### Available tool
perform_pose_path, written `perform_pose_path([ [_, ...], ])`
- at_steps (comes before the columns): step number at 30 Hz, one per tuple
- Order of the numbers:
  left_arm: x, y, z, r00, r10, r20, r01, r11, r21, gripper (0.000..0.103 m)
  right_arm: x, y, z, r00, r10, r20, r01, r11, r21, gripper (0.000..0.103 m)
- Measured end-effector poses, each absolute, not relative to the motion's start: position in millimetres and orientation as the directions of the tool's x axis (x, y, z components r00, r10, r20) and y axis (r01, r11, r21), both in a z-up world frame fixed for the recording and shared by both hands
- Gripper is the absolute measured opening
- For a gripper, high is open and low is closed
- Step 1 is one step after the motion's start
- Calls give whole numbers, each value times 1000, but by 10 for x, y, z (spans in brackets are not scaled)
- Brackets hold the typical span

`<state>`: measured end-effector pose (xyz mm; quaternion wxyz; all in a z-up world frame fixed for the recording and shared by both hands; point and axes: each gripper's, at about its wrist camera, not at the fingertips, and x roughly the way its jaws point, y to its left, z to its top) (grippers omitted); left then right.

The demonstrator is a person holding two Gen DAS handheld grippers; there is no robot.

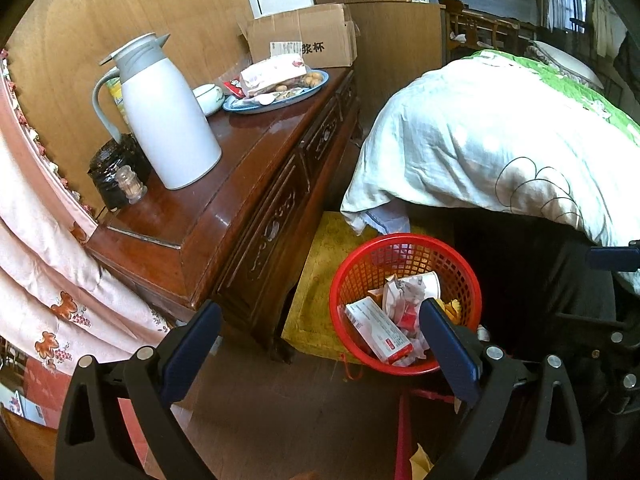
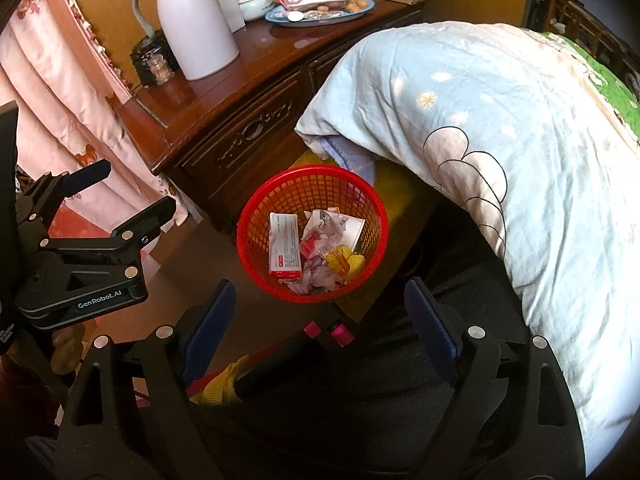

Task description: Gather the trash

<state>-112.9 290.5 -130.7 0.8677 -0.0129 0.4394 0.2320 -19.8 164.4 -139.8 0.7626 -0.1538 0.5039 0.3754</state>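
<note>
Two tools, both spread wide and holding nothing.
Left tool (image 1: 320,328) and right tool (image 2: 320,304) hover over the red basket (image 2: 256,248) on the floor (carton (image 2: 283,246) and crumpled wrappers (image 2: 324,236) inside), beside the desk (image 2: 224,92).

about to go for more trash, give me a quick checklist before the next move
1. Left gripper open and holding nothing: ok.
2. Right gripper open and holding nothing: ok.
3. Red basket upright on the floor: ok.
4. Trash inside it, box and crumpled wrappers: ok.
5. Room left in the basket: ok, well below the rim.
6. Trash left on the floor: cannot tell.
</note>
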Motion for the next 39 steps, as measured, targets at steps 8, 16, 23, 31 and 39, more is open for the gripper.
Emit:
perform_pose_path([
  [8,-1120,2872,-1310,507,392,-768,-409,893,186,97,-208,1640,-1385,211,420,-883,-727,671,145,84],
  [16,-1116,2855,-1308,509,392,-766,-408,894,187,97,-229,1645,-1379,212,420,-882,-728,670,144,84],
  [23,-1114,2856,-1310,508,393,-766,-409,893,186,97,-227,1645,-1382,211,420,-883,-728,670,144,84],
  [31,-1112,2851,-1310,508,392,-767,-409,894,186,97,-231,1647,-1381,211,420,-883,-727,671,145,84],
  [39,-1106,2845,-1316,509,384,-770,-408,896,176,97,-224,1647,-1382,211,420,-883,-728,670,145,84],
])
